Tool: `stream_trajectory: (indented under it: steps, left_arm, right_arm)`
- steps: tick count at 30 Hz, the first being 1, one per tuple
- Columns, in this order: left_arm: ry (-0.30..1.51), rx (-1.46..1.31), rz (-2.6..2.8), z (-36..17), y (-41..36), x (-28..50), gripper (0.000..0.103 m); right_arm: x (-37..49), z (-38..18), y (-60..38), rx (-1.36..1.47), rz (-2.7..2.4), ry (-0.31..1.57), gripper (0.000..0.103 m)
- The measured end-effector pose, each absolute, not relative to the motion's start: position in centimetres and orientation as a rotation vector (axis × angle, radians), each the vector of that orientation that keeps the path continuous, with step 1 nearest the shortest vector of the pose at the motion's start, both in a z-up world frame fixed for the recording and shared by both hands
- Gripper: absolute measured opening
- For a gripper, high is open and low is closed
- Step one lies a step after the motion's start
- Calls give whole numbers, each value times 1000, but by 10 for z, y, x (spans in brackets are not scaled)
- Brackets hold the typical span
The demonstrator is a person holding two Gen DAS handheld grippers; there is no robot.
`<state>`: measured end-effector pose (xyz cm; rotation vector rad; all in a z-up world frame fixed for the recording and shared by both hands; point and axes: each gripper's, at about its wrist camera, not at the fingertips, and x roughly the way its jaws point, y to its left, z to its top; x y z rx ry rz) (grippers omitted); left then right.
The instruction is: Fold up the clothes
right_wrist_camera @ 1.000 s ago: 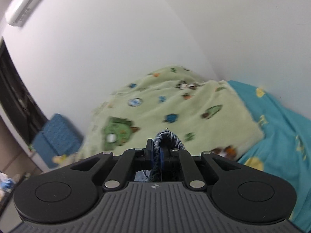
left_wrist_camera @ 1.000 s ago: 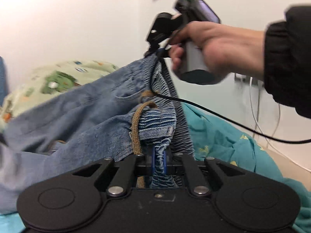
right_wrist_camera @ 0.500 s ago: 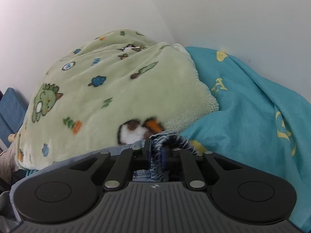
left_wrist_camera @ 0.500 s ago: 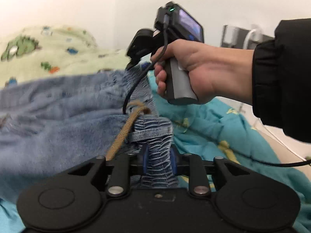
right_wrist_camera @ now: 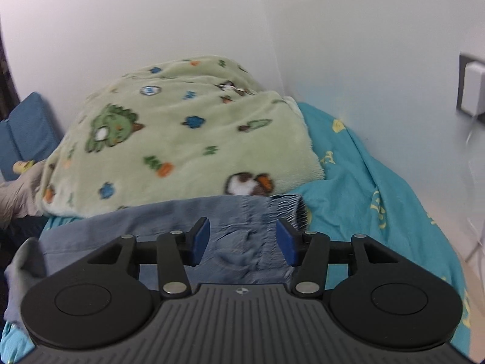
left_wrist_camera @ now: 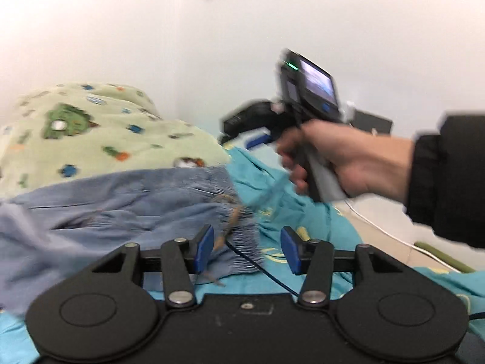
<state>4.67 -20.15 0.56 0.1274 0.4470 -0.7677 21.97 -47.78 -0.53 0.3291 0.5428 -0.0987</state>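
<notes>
Blue denim pants with an elastic waistband and a tan drawstring lie flat on the teal bedsheet. My left gripper is open, its blue pads either side of the waistband edge, holding nothing. My right gripper is open just above the pants, empty. In the left wrist view the right gripper is held in a hand above the sheet, beyond the waistband.
A green fleece blanket with cartoon prints is piled behind the pants against the white wall. A blue cushion sits at far left. White cables and a wall charger are at right. A black cable crosses the sheet.
Both grippers were shut on the waistband and holding it up; they lowered it onto the bed and have opened, letting the pants go. The pants now lie flat.
</notes>
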Motion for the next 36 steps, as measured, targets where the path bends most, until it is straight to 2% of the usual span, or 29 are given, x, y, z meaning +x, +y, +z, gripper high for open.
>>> stream_trajectory:
  steps: [5, 12, 19, 26, 27, 30, 31, 36]
  left_arm:
    - [435, 90, -638, 26, -135, 39, 46]
    - [513, -33, -414, 30, -41, 73, 47]
    - [541, -155, -260, 5, 16, 120, 47]
    - [581, -251, -179, -28, 41, 164, 47]
    - [578, -254, -175, -32, 43, 169, 47]
    - [592, -277, -172, -43, 50, 177, 47]
    - [596, -285, -171, -46, 52, 180, 46]
    - [571, -346, -162, -44, 65, 178, 45]
  right_arm:
    - [178, 5, -414, 333, -18, 522, 52]
    - [167, -19, -306, 300, 184, 526, 55]
    - [195, -46, -227, 209, 349, 470, 62]
    - [230, -76, -190, 37, 391, 435, 61]
    - [233, -78, -187, 24, 389, 428, 53]
    - [236, -82, -180, -6, 386, 398, 12]
    - [234, -80, -179, -14, 394, 383, 8]
    - [220, -63, -179, -51, 403, 315, 5]
